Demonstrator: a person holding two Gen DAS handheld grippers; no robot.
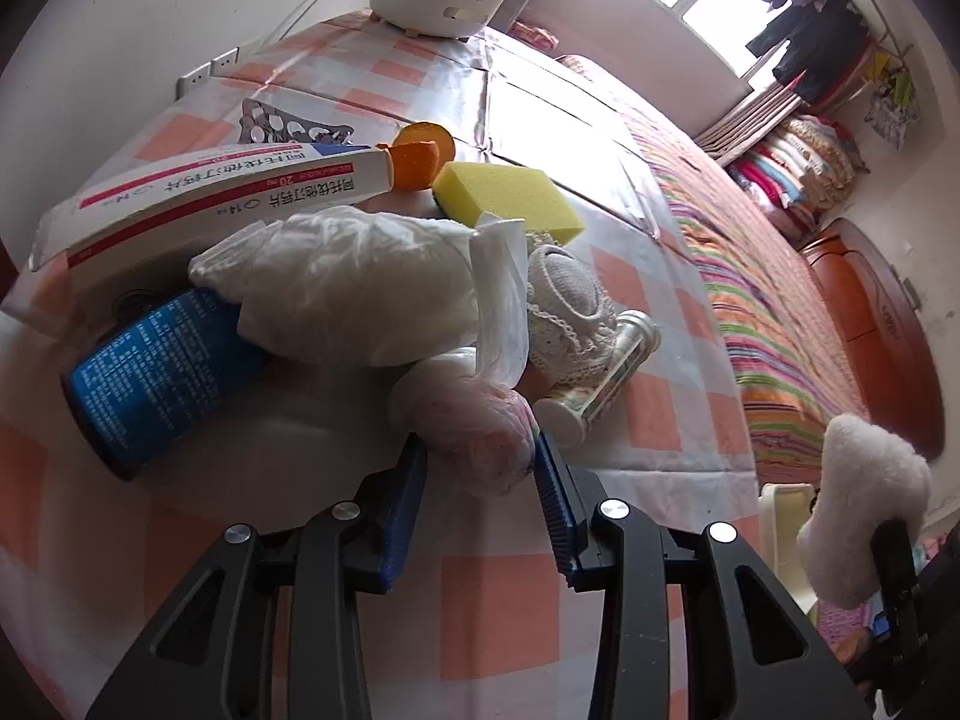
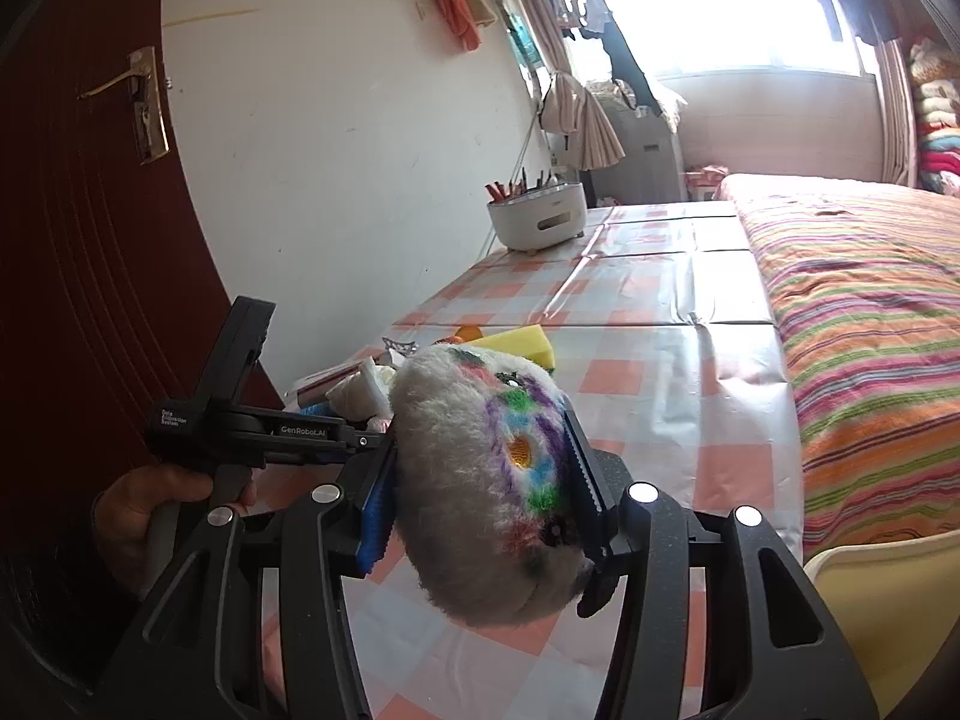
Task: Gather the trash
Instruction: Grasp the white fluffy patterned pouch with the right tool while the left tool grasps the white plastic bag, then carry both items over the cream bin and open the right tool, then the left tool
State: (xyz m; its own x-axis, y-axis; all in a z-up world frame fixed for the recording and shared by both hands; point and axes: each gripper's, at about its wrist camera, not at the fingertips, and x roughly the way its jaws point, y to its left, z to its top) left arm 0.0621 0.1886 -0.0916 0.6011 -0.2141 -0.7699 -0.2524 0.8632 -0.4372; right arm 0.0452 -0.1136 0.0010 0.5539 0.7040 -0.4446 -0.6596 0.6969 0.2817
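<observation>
Crumpled plastic bag (image 1: 480, 438) partly hidden between left hand-held gripper (image 1: 480, 501) pads.

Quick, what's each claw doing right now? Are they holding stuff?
Left gripper: closed on the crumpled plastic bag.
Right gripper: closed on the fluffy toy with coloured marks.

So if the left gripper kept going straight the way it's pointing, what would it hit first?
The left gripper already has the crumpled pinkish plastic bag between its fingers, so that comes first. Pushing further, it would probably run into the white plastic bag and the lace-covered item just behind, though depth is hard to judge.
</observation>
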